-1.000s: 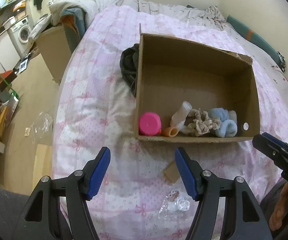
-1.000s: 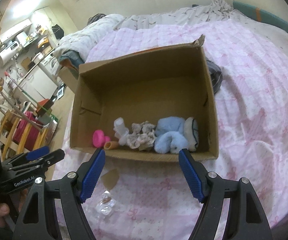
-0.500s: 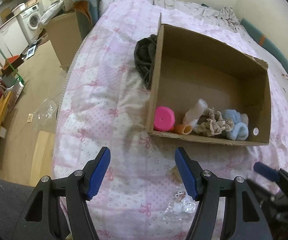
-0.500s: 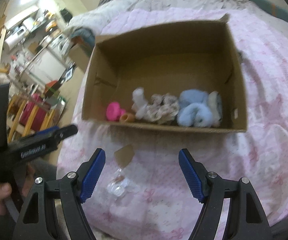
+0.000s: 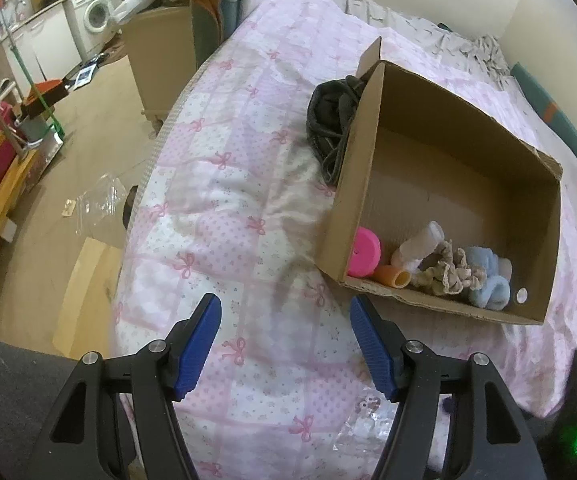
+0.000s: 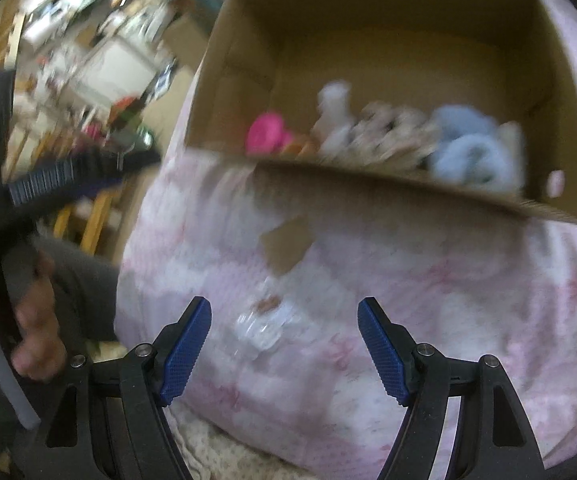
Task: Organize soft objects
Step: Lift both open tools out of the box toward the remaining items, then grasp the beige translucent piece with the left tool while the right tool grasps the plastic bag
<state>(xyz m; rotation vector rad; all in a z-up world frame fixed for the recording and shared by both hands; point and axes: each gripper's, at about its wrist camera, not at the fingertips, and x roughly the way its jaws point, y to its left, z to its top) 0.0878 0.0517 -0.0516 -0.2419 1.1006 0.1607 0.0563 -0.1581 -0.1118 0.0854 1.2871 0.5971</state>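
Note:
An open cardboard box (image 5: 440, 148) (image 6: 368, 20) sits on a pink patterned bedspread (image 5: 240, 184). Along its near wall lie a pink round object (image 5: 364, 251) (image 6: 266, 136), an orange tube (image 5: 395, 277), a white bottle (image 5: 418, 246), a beige scrunchie (image 5: 446, 270) (image 6: 392, 130) and a light blue fluffy item (image 5: 488, 280) (image 6: 468, 148). My left gripper (image 5: 284, 340) is open and empty above the bedspread, short of the box. My right gripper (image 6: 284, 344) is open and empty over a small clear plastic bag (image 6: 264, 320) (image 5: 362, 420). The right wrist view is blurred.
A dark bundle of clothes (image 5: 330, 120) lies against the box's left side. A cardboard scrap (image 6: 286, 240) lies on the bedspread before the box. The bed's left edge drops to a floor with plastic wrap (image 5: 100, 200), a cabinet (image 5: 160, 56) and a washing machine (image 5: 92, 20).
Both grippers have pulled back and left from the box, which now sits farther right in the left wrist view. The right wrist view has become blurred. Both grippers stay open.

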